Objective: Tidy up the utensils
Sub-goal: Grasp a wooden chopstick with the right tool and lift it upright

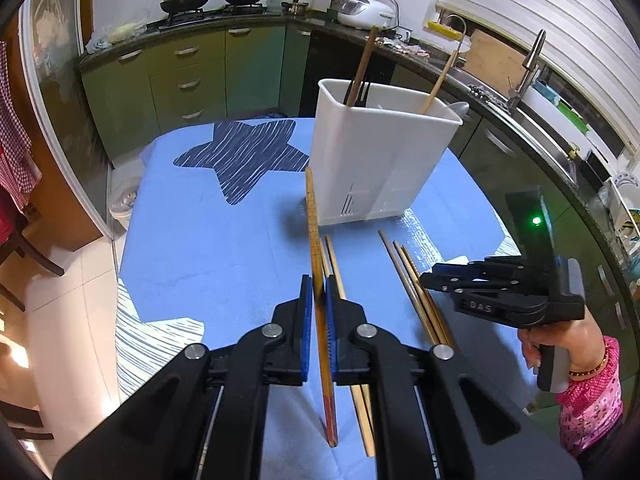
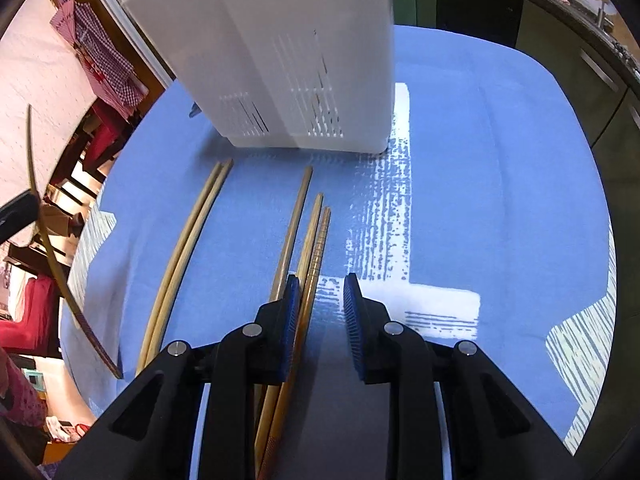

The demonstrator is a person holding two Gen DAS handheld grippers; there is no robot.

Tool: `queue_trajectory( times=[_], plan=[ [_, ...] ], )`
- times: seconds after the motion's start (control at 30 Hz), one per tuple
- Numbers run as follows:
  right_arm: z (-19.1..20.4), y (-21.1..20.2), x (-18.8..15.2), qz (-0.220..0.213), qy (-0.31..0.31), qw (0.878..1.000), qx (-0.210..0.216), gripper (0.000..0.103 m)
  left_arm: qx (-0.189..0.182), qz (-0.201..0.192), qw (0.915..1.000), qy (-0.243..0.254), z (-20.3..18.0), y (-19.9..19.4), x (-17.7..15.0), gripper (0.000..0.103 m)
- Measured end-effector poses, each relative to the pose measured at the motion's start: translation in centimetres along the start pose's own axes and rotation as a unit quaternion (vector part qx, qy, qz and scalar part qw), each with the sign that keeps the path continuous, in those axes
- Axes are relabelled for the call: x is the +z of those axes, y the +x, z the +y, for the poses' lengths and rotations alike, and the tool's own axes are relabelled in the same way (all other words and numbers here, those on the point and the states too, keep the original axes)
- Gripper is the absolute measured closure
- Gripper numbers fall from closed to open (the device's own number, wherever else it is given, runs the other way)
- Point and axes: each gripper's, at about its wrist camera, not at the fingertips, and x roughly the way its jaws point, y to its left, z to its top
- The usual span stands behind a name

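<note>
One chopstick is pinched between the blue fingers of the left gripper at lower centre of the left wrist view; it is lifted off the cloth, tip aimed toward the white utensil holder at upper centre. The holder stands upright on the blue star-patterned cloth covering the counter. Inside it, 2 wooden handles are seen sticking up, plus a dark fork-like utensil; further contents can't be told.

On the cloth, 5 chopsticks are counted in the right wrist view: a pair touching each other at centre left, and a group of 3 just right of them, all lying roughly parallel w/ tips toward the holder base.

The right gripper is seen at lower centre of its own view, fingers spread apart w/ nothing pinched; its left finger sits over the group of 3, and contact can't be told. In the left wrist view it is held by a hand in a pink sleeve at lower right.
</note>
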Motion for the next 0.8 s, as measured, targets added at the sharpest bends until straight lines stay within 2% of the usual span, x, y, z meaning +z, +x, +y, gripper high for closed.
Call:
queue_trajectory(
  times=[0.2, 0.47, 0.53, 0.6, 0.8],
  plan=[
    [0.7, 0.5, 0.2, 0.005, -0.006, 1.0, -0.021, 0.086, -0.004, -0.001, 1.0, 0.003, 0.1, -0.3, -0.2, 0.096],
    [2.4, 1.2, 0.1, 0.014, -0.043, 0.996, -0.074, 0.086, -0.009, 0.001, 0.9999, 0.006, 0.0, -0.3, -0.4, 0.096],
    [2.5, 1.3, 0.3, 0.016, -0.045, 0.996, -0.072, 0.094, -0.01, 0.001, 0.9999, 0.007, 0.0, -0.3, -0.4, 0.096],
    [2.3, 1.3, 0.3, 0.016, -0.039, 0.997, -0.066, 0.096, -0.01, 0.0, 0.9999, 0.009, -0.1, -0.4, -0.4, 0.096],
    [1.8, -1.7, 0.0, -0.02, -0.021, 0.999, -0.029, 0.096, -0.009, -0.002, 0.9999, 0.014, -0.1, -0.9, -0.4, 0.096]
  ],
)
